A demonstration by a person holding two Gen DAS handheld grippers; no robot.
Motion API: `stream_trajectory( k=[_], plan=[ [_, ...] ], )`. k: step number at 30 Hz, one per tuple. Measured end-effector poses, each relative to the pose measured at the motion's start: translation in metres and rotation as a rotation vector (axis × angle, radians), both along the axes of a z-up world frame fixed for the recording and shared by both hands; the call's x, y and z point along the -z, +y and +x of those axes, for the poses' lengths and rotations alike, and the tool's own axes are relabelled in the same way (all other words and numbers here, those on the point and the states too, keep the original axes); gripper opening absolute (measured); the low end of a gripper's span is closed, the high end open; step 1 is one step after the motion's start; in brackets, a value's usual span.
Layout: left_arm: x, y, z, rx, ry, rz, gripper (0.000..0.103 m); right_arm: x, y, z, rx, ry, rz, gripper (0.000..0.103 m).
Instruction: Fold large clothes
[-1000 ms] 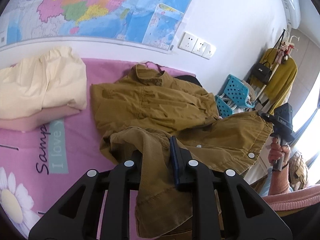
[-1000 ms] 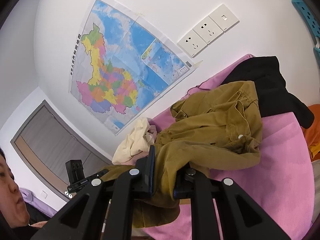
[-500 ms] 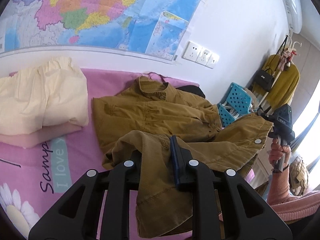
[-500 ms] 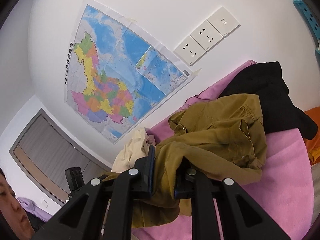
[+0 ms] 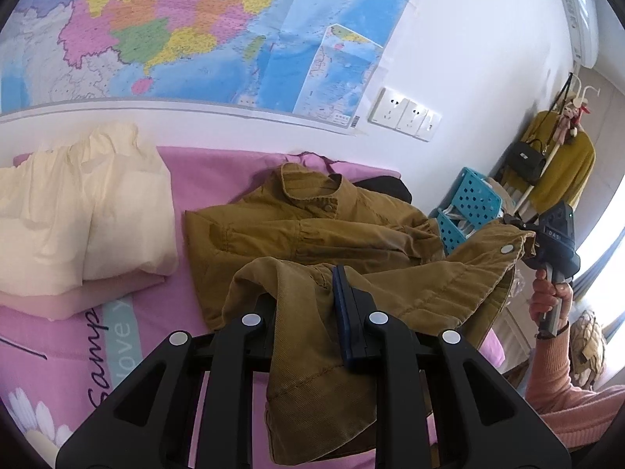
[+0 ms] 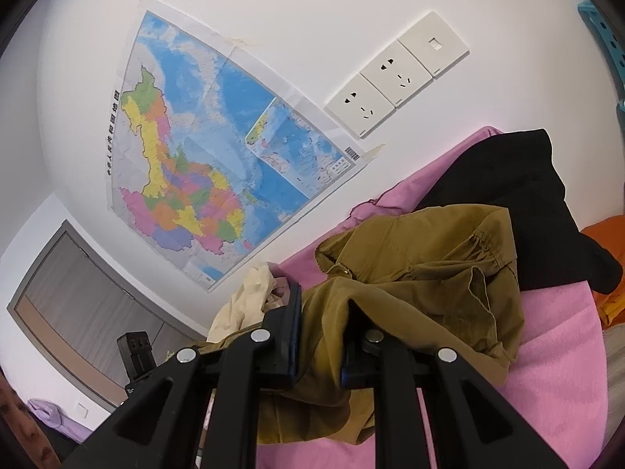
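Both my grippers are clamped on the mustard jacket [image 5: 312, 226], which sprawls across the pink bedsheet [image 5: 218, 172] at frame centre. My left gripper [image 5: 312, 301] pinches a hem fold, jaws nearly closed. My right gripper [image 6: 320, 332] bites bunched cloth likewise. Only the left view shows my right hand [image 5: 550, 297] at the right edge; only the right view shows the black garment [image 6: 519, 203], upper right.

Before me, a white wall [image 5: 468, 58] carries a large colourful paper map [image 5: 187, 27] and three white socket plates [image 6: 394, 74]. To my right, bright window daylight [image 5: 601, 269]; to my left, a grey-framed door [image 6: 74, 301].
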State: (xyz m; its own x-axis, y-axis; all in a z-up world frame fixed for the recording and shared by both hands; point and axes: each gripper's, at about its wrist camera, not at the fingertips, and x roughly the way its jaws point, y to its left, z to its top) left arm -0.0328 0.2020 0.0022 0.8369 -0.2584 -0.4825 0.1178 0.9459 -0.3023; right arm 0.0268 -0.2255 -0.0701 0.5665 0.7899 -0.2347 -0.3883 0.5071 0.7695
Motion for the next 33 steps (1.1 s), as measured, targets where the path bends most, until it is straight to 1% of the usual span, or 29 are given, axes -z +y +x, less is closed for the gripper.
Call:
stream_trajectory(
  k=[19, 24, 33],
  plan=[
    [-0.009, 0.011, 0.056, -0.018, 0.046, 0.018, 0.021, -0.002, 0.002, 0.049, 0.017, 0.052, -0.03, 0.015],
    [-0.006, 0.017, 0.072, -0.028, 0.067, 0.005, 0.021, 0.001, 0.005, 0.06, 0.023, 0.067, -0.03, 0.015],
    [-0.001, 0.024, 0.1, -0.042, 0.108, 0.009, 0.021, 0.005, 0.011, 0.08, 0.029, 0.096, -0.042, 0.016]
  ],
)
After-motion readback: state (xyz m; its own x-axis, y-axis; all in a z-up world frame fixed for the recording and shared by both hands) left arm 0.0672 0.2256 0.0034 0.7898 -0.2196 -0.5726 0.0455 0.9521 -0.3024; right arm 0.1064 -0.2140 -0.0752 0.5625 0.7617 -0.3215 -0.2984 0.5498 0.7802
